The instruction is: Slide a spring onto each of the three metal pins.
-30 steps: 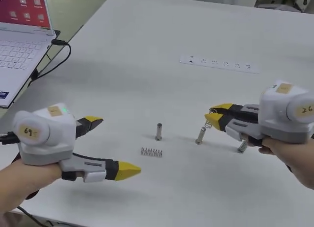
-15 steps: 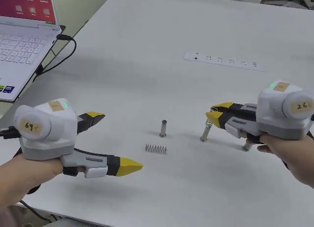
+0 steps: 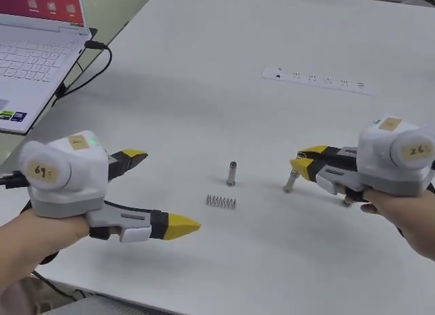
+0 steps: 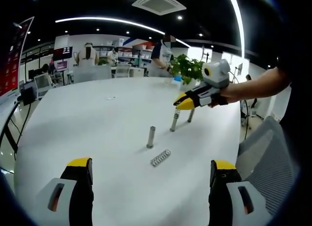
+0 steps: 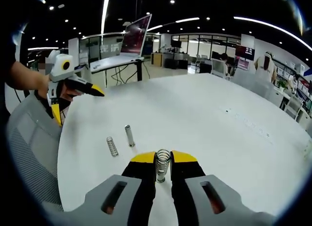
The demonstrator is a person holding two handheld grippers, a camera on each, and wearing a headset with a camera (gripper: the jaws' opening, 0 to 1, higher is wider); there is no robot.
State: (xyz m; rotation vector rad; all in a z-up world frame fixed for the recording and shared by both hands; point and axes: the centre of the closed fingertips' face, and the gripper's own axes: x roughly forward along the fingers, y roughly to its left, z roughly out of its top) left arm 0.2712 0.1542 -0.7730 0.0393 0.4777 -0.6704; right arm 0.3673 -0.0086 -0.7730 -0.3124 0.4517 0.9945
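- Clamping a small coiled steel spring (image 5: 163, 170), the right tool (image 5: 163, 158) sits seemingly over a tilted metal pin (image 3: 291, 181).
- Spread apart, the left tool (image 3: 163, 190) has a loose spring (image 3: 221, 201) lying just ahead.

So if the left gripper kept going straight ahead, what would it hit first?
Probably the loose spring lying on the table, roughly centred ahead of the open left gripper; the bare upright pin stands just beyond. Height is unclear, so it might pass over.
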